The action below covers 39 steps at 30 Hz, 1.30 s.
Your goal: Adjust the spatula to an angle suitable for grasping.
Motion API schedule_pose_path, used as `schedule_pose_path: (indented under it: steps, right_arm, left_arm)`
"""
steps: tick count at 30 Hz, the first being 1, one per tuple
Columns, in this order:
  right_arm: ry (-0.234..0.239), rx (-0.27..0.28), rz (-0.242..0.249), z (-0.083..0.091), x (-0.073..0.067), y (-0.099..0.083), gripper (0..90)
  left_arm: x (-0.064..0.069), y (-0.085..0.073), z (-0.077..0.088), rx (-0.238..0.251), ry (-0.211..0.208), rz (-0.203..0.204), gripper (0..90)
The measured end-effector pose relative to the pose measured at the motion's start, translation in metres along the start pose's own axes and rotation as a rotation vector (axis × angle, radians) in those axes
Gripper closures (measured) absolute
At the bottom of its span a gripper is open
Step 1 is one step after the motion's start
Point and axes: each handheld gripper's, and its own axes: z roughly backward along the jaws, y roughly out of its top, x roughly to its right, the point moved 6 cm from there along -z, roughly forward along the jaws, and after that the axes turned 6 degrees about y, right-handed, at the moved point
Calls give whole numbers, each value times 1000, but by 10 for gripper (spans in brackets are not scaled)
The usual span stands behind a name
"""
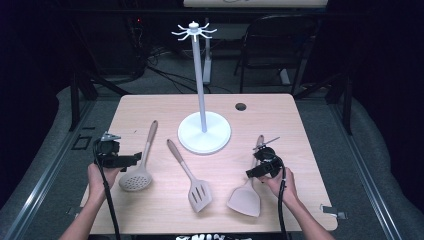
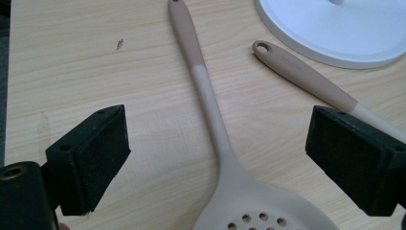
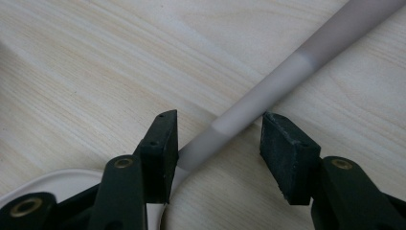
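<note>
Right gripper [image 3: 218, 139]: fingers straddle the beige solid spatula's handle [image 3: 268, 91], right of the white round-based stand [image 1: 204, 131]; seemingly not gripping.
Left gripper [image 2: 218, 153]: fingers spread wide over the beige perforated skimmer [image 2: 215, 124], left of that stand.

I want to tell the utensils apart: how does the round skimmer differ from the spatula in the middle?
The skimmer has a round head with small holes; the middle spatula has a flat, squarish head with long slots. The skimmer's handle leans right, the spatula's left. Both are beige and lie flat on the table.
</note>
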Motion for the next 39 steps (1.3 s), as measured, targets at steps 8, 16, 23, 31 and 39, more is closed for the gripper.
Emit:
schedule_pose_path:
  steps: [8, 16, 23, 31, 39]
  right_arm:
    - [5, -17, 9, 2, 2, 0, 503]
    - [-8, -20, 12, 4, 4, -1, 523]
    - [-12, -43, 29, 7, 7, -4, 546]
    - [-35, -62, 40, 11, 10, -6, 572]
    - [-12, -47, 66, 10, 5, -8, 608]
  left_arm:
    - [0, 0, 0, 2, -1, -1, 76]
    - [0, 0, 1, 2, -1, 0, 77]
    - [0, 0, 1, -1, -2, -4, 77]
    - [0, -1, 0, -9, 2, -10, 79]
    - [0, -1, -1, -17, 4, -12, 80]
